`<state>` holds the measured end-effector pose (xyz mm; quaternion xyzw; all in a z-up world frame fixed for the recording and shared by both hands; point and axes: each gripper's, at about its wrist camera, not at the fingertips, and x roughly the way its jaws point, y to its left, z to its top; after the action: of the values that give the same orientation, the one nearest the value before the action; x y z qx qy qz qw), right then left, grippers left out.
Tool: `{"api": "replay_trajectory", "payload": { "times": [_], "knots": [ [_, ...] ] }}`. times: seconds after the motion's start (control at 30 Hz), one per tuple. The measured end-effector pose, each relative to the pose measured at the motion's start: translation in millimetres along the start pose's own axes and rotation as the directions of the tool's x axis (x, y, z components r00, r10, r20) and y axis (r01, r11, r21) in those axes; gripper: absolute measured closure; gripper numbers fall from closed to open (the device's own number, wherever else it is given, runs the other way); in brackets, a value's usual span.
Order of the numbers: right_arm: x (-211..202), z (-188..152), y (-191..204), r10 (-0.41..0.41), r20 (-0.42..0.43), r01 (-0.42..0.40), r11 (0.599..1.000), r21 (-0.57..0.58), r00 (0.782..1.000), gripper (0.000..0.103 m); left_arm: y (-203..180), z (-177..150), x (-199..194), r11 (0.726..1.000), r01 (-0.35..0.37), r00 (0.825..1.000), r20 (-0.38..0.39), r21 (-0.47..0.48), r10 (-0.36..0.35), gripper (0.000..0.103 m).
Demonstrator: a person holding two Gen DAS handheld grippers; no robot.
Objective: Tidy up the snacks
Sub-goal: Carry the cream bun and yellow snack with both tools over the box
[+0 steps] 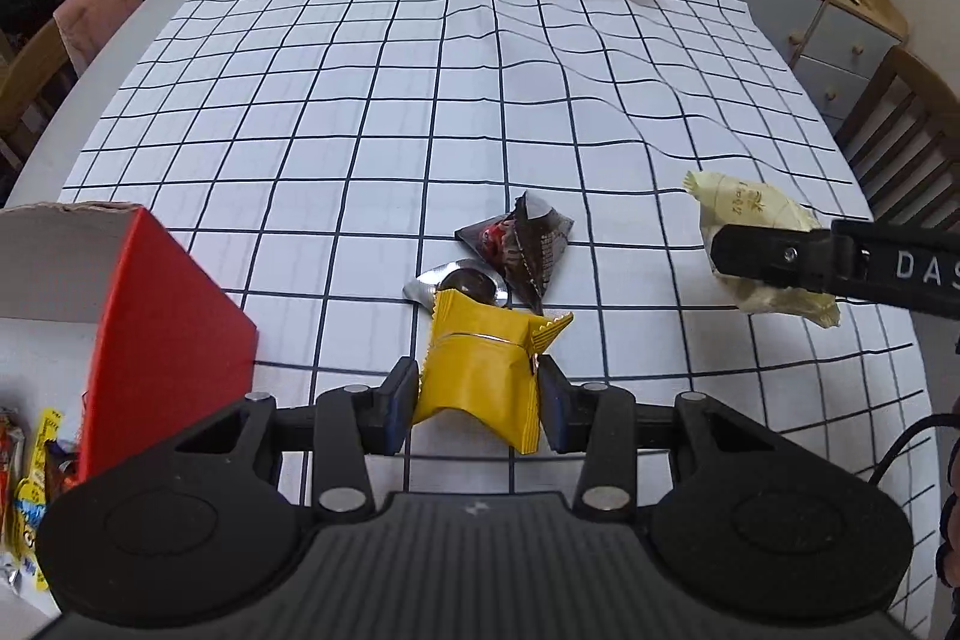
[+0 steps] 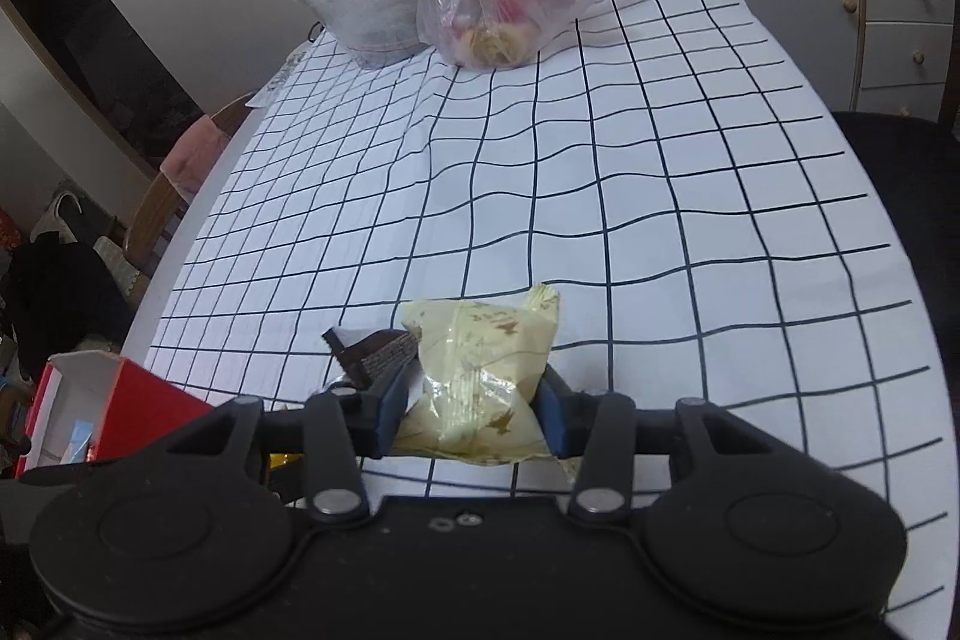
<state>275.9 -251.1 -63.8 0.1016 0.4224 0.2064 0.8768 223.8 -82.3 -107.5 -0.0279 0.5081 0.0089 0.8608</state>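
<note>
The left gripper (image 1: 480, 397) pinches a yellow packet (image 1: 480, 370), the right gripper (image 2: 468, 415) a pale one (image 2: 480, 376) — both above the tablecloth (image 1: 420, 100). Slick wrappers could slip out before reaching the red box (image 1: 162, 316).

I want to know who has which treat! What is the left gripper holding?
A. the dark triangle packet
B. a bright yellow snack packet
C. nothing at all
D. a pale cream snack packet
B: in the left wrist view the left gripper is pinched shut on the bright yellow snack packet, while the pale cream snack packet sits in the right gripper.
</note>
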Motion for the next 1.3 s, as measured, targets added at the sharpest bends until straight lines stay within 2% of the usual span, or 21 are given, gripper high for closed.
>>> {"api": "replay_trajectory", "payload": {
  "times": [0.23, 0.67, 1.03, 1.3],
  "knots": [
    [-38.1, -16.6, 21.8, 0.015, 0.029, -0.014, 0.999, -0.028, 0.999, 0.06, 4.9, -9.9, -41.2, 1.0, 0.019, 0.999, 0.03, -0.002, -0.019, 0.062],
    [-91.7, -52.2, 97.2, 0.055, 0.073, -0.046, 0.991, -0.122, 0.996, 0.06, 53.6, -35.0, -115.3, 0.996, 0.09, 0.993, 0.075, -0.015, -0.089, 0.062],
    [-84.3, -76.2, 182.9, 0.094, 0.056, -0.08, 0.975, -0.209, 0.994, 0.059, 137.0, -43.9, -152.3, 0.994, 0.078, 0.99, 0.127, -0.069, -0.069, 0.062],
    [-58.4, -86.6, 243.4, 0.096, 0.037, -0.082, 0.96, -0.269, 0.995, 0.059, 201.7, -46.3, -162.6, 0.993, 0.047, 0.989, 0.144, -0.105, -0.032, 0.062]
  ]
}}
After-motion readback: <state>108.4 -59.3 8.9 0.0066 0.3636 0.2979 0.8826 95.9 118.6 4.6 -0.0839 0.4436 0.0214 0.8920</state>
